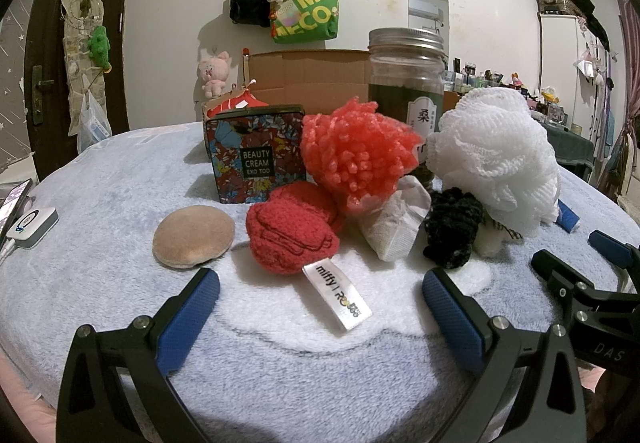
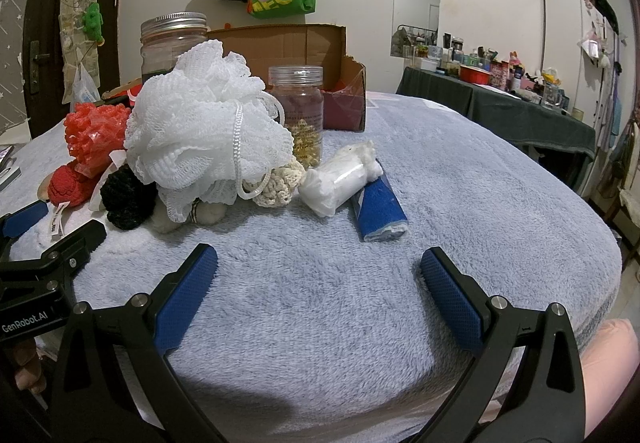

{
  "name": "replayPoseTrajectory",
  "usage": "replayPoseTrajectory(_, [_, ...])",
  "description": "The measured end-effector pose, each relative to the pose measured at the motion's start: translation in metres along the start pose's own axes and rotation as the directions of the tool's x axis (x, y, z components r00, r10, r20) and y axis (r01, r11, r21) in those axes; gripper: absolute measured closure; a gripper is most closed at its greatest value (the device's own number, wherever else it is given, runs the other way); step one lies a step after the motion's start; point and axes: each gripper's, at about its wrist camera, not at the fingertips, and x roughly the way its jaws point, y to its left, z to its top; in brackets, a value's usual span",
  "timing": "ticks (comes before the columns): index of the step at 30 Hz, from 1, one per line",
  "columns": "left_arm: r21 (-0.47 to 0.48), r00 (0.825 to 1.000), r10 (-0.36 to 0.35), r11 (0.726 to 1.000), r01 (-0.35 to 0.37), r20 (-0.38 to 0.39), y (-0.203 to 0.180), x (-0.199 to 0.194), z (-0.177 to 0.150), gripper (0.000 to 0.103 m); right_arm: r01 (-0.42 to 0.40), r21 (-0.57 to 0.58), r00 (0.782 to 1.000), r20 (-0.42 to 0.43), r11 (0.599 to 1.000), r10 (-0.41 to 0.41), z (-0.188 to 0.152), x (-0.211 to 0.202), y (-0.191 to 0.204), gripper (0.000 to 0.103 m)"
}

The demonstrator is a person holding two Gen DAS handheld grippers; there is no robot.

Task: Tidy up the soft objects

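Both jaws were spread wide and empty: left gripper (image 1: pixel 320 295) faced the fuzzy red knitted pouch (image 1: pixel 290 233), right gripper (image 2: pixel 319 273) sat over bare grey fleece blanket (image 2: pixel 460 195). Nothing looked sorted yet; white mesh bath pouf (image 2: pixel 204 127), coral pom-pom (image 1: pixel 356 157) and the rest were piled ahead of the brown cardboard box (image 2: pixel 288 51).

We see the left gripper (image 1: pixel 320 289) as two black, triangular-framed arms, each with an open cut-out and two silver round-headed screws near the knuckle. Each finger carries a blue pad (image 1: pixel 188 323) with a fine cross-hatched texture. The right gripper (image 2: pixel 319 267) is built identically: black frame, silver screws, blue textured pads (image 2: pixel 452 299). On the left unit's black body, viewed from the right wrist, we read white lettering "GenRobot.AI"; the right unit's body, viewed from the left wrist, bears faint letters "DAS".
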Motion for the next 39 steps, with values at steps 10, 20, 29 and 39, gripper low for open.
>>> replayPoseTrajectory(10, [0.002, 1.000, -0.009, 1.000, 0.009, -0.009, 0.001, 0.000, 0.001, 0.000, -0.003, 0.000, 1.000, -0.002, 1.000, 0.003, 0.000, 0.000, 0.000, 0.000])
replayPoseTrajectory(20, [0.018, 0.999, -0.026, 0.999, 0.026, -0.020, 0.017, -0.007, 0.018, 0.000, -0.053, 0.014, 0.998, -0.032, 0.998, 0.053, 0.010, 0.001, -0.008, 0.000])
replayPoseTrajectory(29, [0.006, 1.000, -0.003, 1.000, 0.003, -0.019, 0.046, -0.017, 0.037, 0.000, -0.047, 0.005, 0.999, -0.005, 0.999, 0.047, 0.031, 0.000, -0.020, 0.000])
replayPoseTrajectory(39, [0.019, 0.995, 0.047, 0.999, -0.046, -0.085, 0.085, -0.001, 0.050, 0.000, -0.047, 0.008, 0.998, -0.041, 0.999, 0.047, 0.053, 0.012, -0.033, 0.000])
